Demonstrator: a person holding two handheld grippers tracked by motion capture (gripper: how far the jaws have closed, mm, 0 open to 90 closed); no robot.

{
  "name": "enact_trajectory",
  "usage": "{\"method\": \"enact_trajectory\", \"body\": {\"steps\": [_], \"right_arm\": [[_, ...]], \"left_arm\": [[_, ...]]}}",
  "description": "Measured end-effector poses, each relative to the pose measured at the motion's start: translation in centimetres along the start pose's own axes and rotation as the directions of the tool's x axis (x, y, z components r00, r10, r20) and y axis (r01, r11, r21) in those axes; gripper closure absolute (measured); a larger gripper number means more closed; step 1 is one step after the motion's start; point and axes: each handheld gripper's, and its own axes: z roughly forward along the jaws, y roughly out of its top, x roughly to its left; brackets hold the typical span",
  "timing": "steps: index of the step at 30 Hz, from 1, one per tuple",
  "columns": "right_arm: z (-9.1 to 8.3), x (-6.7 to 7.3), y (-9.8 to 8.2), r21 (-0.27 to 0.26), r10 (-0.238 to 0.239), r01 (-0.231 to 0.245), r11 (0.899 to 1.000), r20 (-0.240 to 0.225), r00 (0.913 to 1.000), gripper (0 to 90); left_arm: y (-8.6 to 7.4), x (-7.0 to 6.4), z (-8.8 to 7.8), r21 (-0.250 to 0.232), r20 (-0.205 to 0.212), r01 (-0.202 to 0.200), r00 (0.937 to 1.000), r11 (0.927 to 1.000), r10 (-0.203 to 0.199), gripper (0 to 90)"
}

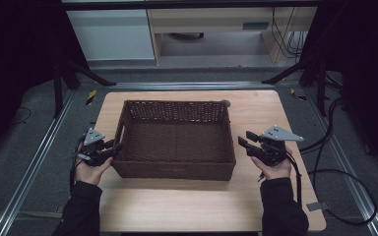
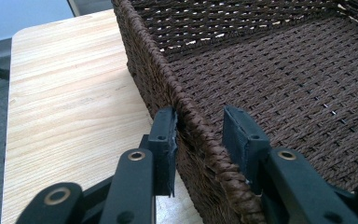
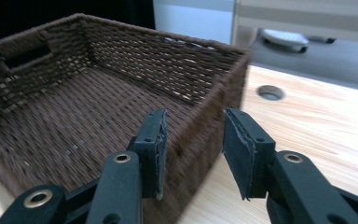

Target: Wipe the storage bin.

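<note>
A dark brown wicker basket (image 1: 177, 104) stands empty in the middle of the wooden table (image 1: 187, 206). My left gripper (image 1: 118, 146) is at its left wall near the front corner. In the left gripper view, the left gripper (image 2: 198, 126) straddles the braided rim (image 2: 158, 60), one pad outside and one inside, both against the wall. My right gripper (image 1: 243, 138) hovers just right of the basket's right wall without touching it. In the right gripper view, the right gripper (image 3: 193, 126) stands open with nothing between the pads, and the basket (image 3: 168, 60) lies beyond them.
A round cable hole (image 3: 270, 92) is in the tabletop behind the basket's far right corner. Bare wood runs along the table's front and right side (image 1: 275, 108). Cables (image 1: 339, 177) trail over the floor at the right. Metal rails (image 1: 29, 172) flank the table.
</note>
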Motion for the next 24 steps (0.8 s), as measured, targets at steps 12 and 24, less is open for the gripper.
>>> {"method": "enact_trajectory", "body": {"steps": [12,24], "right_arm": [[3.6,0.7,-0.4,0.097,0.001,0.002,0.995,-0.033,0.9994,71.9],[3.2,1.5,-0.7,0.109,-0.007,0.008,0.994,-0.009,0.9999,77.2]], "left_arm": [[0.1,0.2,0.3,-0.009,0.014,0.016,0.9998,0.9998,-0.016,63.3],[-0.1,0.1,-0.1,-0.026,-0.021,0.019,0.9996,0.9995,-0.020,46.7]]}}
